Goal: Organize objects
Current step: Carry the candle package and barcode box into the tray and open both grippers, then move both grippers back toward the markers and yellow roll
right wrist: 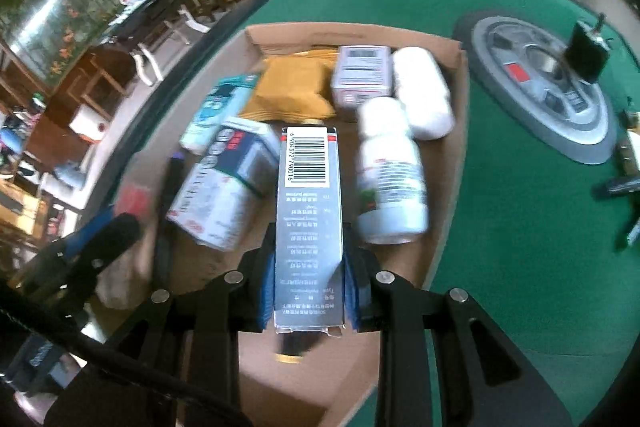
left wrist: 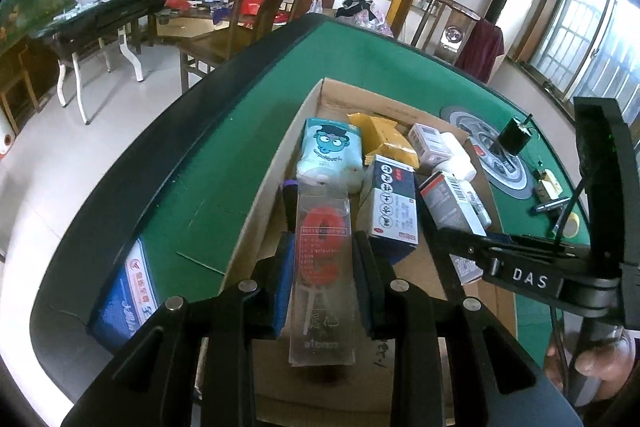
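On a green felt counter, an open cardboard box takes in household goods as both claws hover over its near end, each already loaded. The left claw is closed on a clear plastic candle case holding a red number candle, its long axis running straight ahead along the fingers toward the box's far end. The right claw is clamped on a grey barcoded carton, likewise pointing lengthwise away, with a white medicine bottle just to its right and a white-and-blue medicine box to its left. Each item probably needs only a lowering into the bare cardboard beneath it.
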